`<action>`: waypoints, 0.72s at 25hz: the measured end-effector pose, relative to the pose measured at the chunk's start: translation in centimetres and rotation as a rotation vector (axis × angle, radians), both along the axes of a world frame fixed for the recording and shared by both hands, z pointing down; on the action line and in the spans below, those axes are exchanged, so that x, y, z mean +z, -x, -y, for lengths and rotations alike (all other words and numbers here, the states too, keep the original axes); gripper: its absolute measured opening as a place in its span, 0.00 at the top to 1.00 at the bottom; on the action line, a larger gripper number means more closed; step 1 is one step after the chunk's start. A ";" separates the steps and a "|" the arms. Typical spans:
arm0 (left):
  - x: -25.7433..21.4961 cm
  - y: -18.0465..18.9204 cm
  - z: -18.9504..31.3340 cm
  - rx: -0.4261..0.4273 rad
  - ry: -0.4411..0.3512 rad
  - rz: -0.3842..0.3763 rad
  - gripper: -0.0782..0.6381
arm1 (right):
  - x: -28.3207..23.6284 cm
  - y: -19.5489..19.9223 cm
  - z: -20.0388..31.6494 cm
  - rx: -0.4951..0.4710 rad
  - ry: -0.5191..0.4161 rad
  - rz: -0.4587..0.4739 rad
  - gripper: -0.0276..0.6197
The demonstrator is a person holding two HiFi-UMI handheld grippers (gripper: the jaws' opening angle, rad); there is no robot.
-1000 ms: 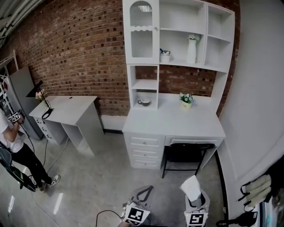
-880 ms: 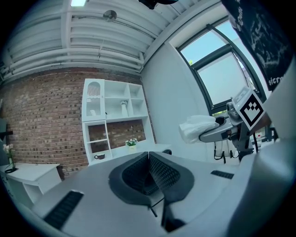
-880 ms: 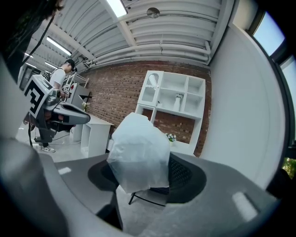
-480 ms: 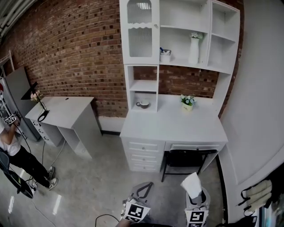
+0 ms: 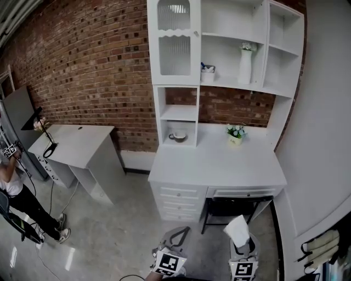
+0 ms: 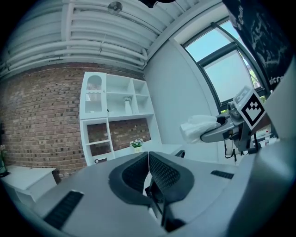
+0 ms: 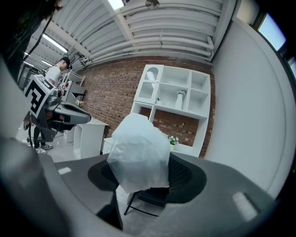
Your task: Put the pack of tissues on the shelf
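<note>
Right gripper (image 5: 242,248) is clenching the pack of tissues (image 5: 237,230) at the near right, well apart from the shelf (image 5: 230,82).
Left gripper (image 5: 181,233) is hanging beside it, jaws pressed together and empty (the white counter (image 5: 216,164) is standing far ahead, below the shelf).

We see a bright, evenly lit room. Ceiling lamps (image 7: 115,3) glare in the right gripper view; a window (image 6: 217,60) glows in the left. Fisheye bends all edges, corners go black.
</note>
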State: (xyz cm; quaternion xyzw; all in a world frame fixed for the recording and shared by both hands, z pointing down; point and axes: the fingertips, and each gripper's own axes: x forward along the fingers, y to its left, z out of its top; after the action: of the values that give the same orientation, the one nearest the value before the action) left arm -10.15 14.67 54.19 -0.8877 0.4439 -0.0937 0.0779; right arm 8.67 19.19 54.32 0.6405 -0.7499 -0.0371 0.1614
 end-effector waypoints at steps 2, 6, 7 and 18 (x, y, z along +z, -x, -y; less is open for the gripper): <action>0.2 0.5 1.4 -0.001 0.007 -0.012 0.88 | 0.0 0.3 1.2 0.006 -0.002 0.000 0.58; -0.8 0.5 4.3 0.037 -0.001 -0.030 0.88 | 0.1 0.8 3.6 0.030 0.001 0.003 0.58; -0.8 0.7 5.0 0.044 -0.002 -0.027 0.88 | 0.0 1.0 4.2 0.036 -0.003 0.006 0.58; -1.2 1.0 10.3 0.109 -0.005 -0.028 0.88 | -1.1 2.0 9.3 0.086 -0.019 0.034 0.58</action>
State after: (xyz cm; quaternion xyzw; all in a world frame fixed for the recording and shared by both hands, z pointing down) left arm -11.18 4.42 52.99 -0.9116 0.3961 -0.0759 0.0790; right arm 6.62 9.86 53.19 0.6741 -0.7240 -0.0264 0.1438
